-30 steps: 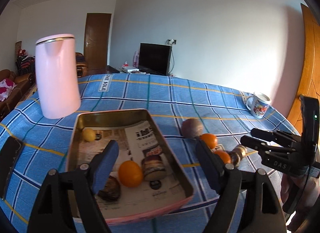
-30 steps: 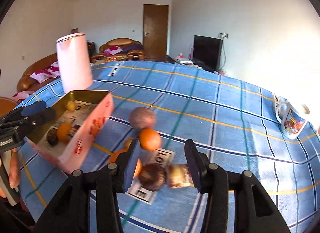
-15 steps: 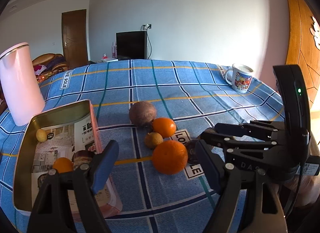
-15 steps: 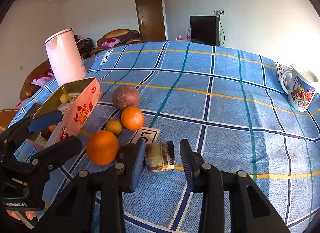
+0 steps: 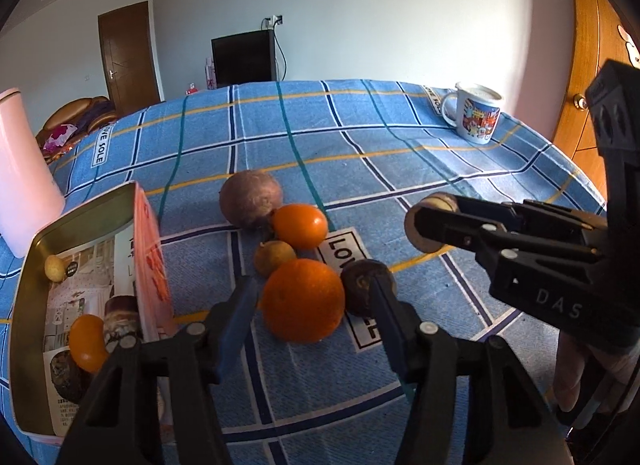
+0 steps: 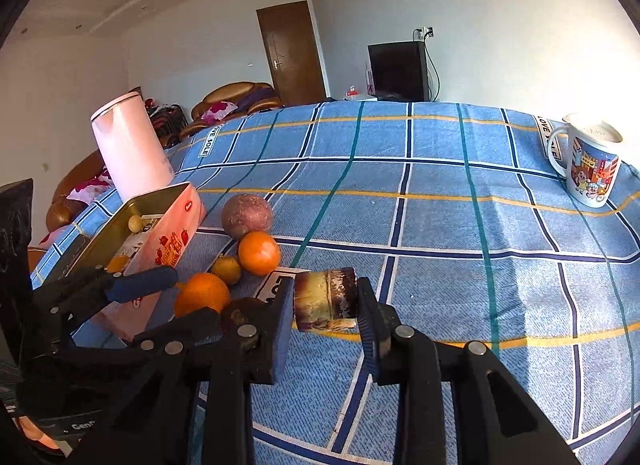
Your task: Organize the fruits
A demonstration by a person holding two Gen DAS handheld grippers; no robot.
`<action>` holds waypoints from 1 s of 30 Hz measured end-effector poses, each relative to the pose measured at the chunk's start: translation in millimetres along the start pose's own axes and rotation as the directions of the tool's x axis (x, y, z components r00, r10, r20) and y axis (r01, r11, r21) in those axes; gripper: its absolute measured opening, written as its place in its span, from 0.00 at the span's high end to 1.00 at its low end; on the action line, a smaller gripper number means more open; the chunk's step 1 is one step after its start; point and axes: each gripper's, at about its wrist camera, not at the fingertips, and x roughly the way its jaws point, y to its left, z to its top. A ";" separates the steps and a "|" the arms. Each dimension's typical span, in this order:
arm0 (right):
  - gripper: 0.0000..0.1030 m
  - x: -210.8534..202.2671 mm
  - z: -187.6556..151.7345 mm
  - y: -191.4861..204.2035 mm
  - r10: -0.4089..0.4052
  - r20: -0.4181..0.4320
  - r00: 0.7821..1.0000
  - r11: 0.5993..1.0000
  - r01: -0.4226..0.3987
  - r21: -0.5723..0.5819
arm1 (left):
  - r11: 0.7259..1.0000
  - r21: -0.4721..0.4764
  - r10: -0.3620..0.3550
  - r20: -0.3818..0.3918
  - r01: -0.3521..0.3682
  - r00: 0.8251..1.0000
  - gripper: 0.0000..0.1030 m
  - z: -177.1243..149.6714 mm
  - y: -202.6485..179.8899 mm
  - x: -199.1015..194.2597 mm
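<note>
My left gripper (image 5: 308, 307) is open, its jaws on either side of a big orange (image 5: 303, 300) on the blue checked cloth. A dark round fruit (image 5: 366, 285), a small yellow-brown fruit (image 5: 274, 256), a smaller orange (image 5: 300, 225) and a purple-brown round fruit (image 5: 251, 198) lie around it. My right gripper (image 6: 325, 303) is shut on a brown cylindrical piece (image 6: 326, 299), lifted above the cloth; it also shows in the left wrist view (image 5: 430, 225). The metal tin (image 5: 24, 297) at the left holds several fruits.
A pink kettle (image 6: 130, 149) stands behind the tin. A printed mug (image 6: 586, 161) stands at the far right of the table. The table edge curves close on the right. A sofa, a door and a TV are beyond the table.
My left gripper has swung from over the tin to the loose fruits and closed in on the big orange. My right gripper has shut on the brown piece and lifted it.
</note>
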 end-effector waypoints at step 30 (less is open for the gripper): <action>0.69 -29.3 -3.4 8.5 -0.009 0.164 0.986 0.999 0.017 -0.047 | 0.997 -0.076 0.013 0.138 -0.002 0.990 0.58 0.5 12.1 -22.5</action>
